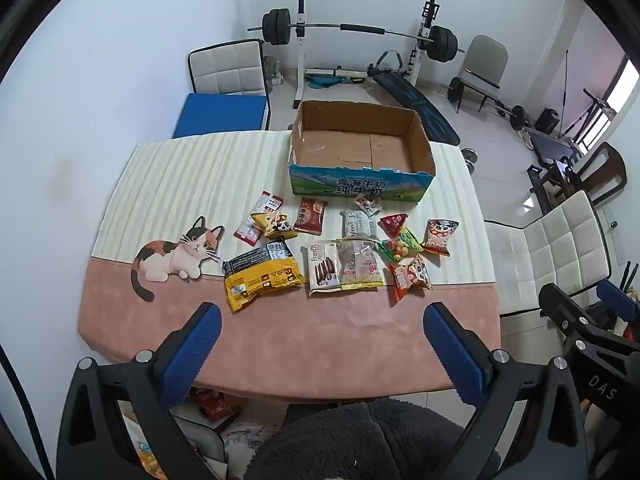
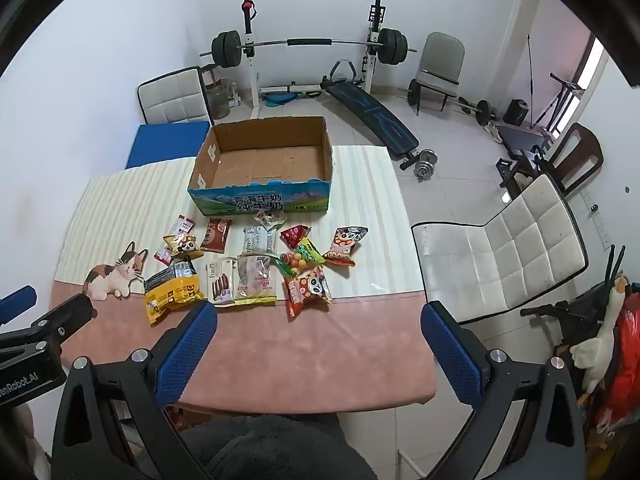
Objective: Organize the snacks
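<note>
Snack packets [image 1: 344, 248] [image 2: 256, 264] scattered in a loose cluster on the worktop [image 1: 328, 344] [image 2: 320, 344], mostly on the striped cream part of its cover, just in front of an open cardboard box [image 1: 360, 148] [image 2: 264, 164] with a blue printed front wall, bare inside. Nearest the tongs: a yellow and black bag [image 1: 262, 276] [image 2: 172, 290] lying across the seam where cream meets pink, then a white Franzzi wafer pack [image 1: 322, 268] [image 2: 220, 280] touching a clear pack with a yellow edge [image 1: 360, 270] [image 2: 254, 280], then an orange panda pouch [image 1: 410, 276] [image 2: 310, 290]. Farther back, toward the box: red and white sachets [image 1: 260, 216] [image 2: 176, 238], a brown packet [image 1: 311, 216] [image 2: 216, 234], a white bar [image 1: 357, 224] [image 2: 258, 240], a red triangle pack [image 1: 394, 222] [image 2: 294, 234] and a second panda pouch [image 1: 440, 236] [image 2: 344, 246]. Off to the left, a printed calico cat [image 1: 176, 256] [image 2: 116, 274] on the cover (a picture, flat). Left tongs [image 1: 322, 344] spread wide over the pink strip, nothing between the blue pads, touching no packet. Right tongs [image 2: 318, 342] likewise wide and bare, hovering over the same strip, slightly to the right. Beyond the worktop: white quilted chairs [image 1: 556, 248] [image 2: 500, 256], a barbell rack [image 1: 360, 36] [image 2: 308, 46] against the wall.
</note>
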Demonstrator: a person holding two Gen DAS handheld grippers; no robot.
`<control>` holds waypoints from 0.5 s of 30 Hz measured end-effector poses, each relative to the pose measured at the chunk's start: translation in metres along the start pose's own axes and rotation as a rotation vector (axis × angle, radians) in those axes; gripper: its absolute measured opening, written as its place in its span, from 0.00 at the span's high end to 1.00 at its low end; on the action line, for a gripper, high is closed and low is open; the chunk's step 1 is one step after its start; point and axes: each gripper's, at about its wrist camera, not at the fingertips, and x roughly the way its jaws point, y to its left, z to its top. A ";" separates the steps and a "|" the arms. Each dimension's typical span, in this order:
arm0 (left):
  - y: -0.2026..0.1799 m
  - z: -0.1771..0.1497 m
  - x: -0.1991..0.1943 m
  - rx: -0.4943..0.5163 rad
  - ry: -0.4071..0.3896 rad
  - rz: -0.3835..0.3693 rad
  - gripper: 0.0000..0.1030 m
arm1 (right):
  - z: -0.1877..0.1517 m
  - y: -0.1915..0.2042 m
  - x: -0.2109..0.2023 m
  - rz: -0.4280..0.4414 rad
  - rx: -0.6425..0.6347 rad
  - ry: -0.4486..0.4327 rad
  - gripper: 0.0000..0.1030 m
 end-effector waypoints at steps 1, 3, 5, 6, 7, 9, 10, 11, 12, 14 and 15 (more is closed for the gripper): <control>-0.002 0.000 0.000 0.011 -0.003 0.020 0.00 | 0.000 0.001 0.000 -0.018 -0.010 0.005 0.00; -0.002 -0.001 -0.001 0.009 -0.007 0.016 0.00 | -0.001 0.001 -0.002 -0.022 -0.010 -0.002 0.00; -0.004 -0.002 -0.001 0.010 -0.008 0.017 0.00 | 0.001 0.002 -0.004 -0.021 -0.010 -0.007 0.00; -0.006 -0.003 -0.002 0.011 -0.009 0.018 0.00 | 0.001 0.001 -0.002 -0.018 -0.009 -0.009 0.00; -0.007 -0.003 -0.002 0.012 -0.010 0.018 0.00 | 0.003 0.002 -0.002 -0.018 -0.010 -0.009 0.00; -0.008 0.002 -0.005 0.003 -0.005 0.009 0.00 | 0.005 0.004 -0.005 -0.015 -0.012 -0.012 0.00; -0.010 0.002 -0.005 0.004 -0.005 0.010 0.00 | 0.004 0.005 -0.002 -0.012 -0.011 -0.012 0.00; -0.011 0.002 -0.005 0.005 -0.004 0.011 0.00 | 0.005 0.007 -0.001 -0.011 -0.012 -0.011 0.00; -0.013 0.002 -0.006 0.007 -0.003 0.013 0.00 | 0.002 0.004 -0.004 -0.007 -0.006 -0.019 0.00; -0.016 0.002 -0.005 0.007 0.003 0.013 0.00 | 0.000 0.000 -0.005 -0.007 -0.006 -0.021 0.00; -0.017 0.002 -0.005 0.006 0.006 0.012 0.00 | -0.001 0.000 -0.006 -0.009 -0.010 -0.025 0.00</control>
